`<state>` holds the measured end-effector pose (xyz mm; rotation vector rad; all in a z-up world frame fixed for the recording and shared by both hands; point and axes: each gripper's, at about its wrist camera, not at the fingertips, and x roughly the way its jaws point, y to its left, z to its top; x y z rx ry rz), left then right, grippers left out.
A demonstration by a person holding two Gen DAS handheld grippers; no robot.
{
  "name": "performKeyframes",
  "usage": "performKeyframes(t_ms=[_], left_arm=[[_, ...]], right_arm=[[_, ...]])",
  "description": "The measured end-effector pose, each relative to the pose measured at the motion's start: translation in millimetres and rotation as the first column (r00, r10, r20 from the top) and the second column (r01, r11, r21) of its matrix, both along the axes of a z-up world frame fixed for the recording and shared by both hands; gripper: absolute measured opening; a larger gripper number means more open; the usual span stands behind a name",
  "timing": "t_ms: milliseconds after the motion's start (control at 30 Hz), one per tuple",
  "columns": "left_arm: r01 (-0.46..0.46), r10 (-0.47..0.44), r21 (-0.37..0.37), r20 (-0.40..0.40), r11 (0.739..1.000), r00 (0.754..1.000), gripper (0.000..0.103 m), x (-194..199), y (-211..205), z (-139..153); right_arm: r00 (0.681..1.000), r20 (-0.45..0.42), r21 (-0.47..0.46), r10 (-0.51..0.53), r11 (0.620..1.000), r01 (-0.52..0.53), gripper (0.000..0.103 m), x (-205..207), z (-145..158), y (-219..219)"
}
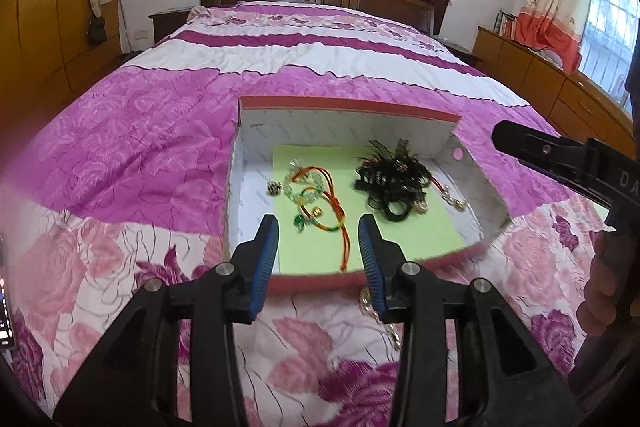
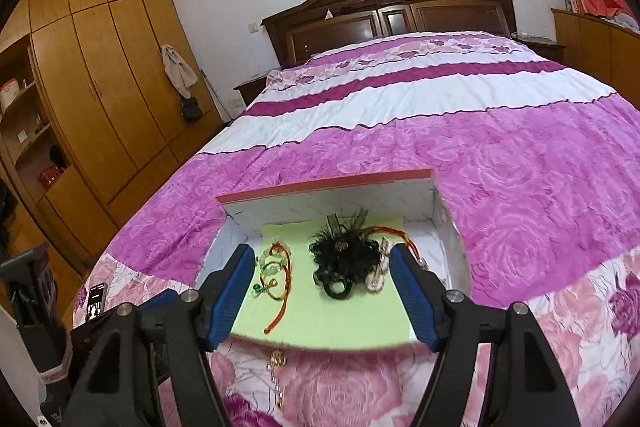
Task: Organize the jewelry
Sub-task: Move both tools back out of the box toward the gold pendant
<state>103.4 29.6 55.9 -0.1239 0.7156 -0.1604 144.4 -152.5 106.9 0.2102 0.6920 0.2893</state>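
Box (image 1: 344, 109) lies on the bed (image 1: 160, 131), jewelry inside on green paper (image 1: 400, 235). Cord bracelets (image 1: 320, 203) at the paper's left edge, ahead of the left gripper (image 1: 319, 259); jaws apart, nothing between them. Dark tangle (image 2: 346, 259) near the box's far wall, ahead of the right gripper (image 2: 322, 291); jaws wide, empty. Both grippers tilt downward over the box's near edge. Gold chain (image 2: 277, 367) lies on the bed just outside that edge.

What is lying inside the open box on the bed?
Inside the box, on a green sheet: a red cord bracelet with clear beads at left, and a black pile of hair accessories at right. What lies under that pile is covered.
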Motion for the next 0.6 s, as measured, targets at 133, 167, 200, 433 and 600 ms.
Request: performKeyframes(t_ms=[133, 167, 200, 433, 600], left_arm=[[0.015, -0.015, -0.006, -0.018, 1.0, 1.0, 0.034, -9, -4, -2], [0.02, -0.02, -0.008, -0.026, 1.0, 0.999, 0.034, -10, -5, -4], [0.023, -0.023, -0.009, -0.031, 1.0, 0.999, 0.034, -12, -7, -5], [0.054, -0.054, -0.013, -0.082, 0.998, 0.995, 0.034, -17, -22, -19], [0.07, -0.071, -0.016, -0.119, 0.997, 0.99, 0.034, -13, -34, -32]], right_arm=[[1.0, -0.013, 0.008, -0.012, 1.0, 0.012, 0.072, -17, -5, -9], [1.0, -0.017, 0.005, -0.016, 1.0, 0.016, 0.072, -22, -8, -11], [1.0, -0.019, 0.003, -0.019, 1.0, 0.019, 0.072, -25, -10, -13], [0.999, -0.017, -0.031, -0.044, 0.999, 0.043, 0.072, -49, -24, -28], [0.998, -0.014, -0.048, -0.067, 0.997, 0.066, 0.072, -58, -33, -39]])
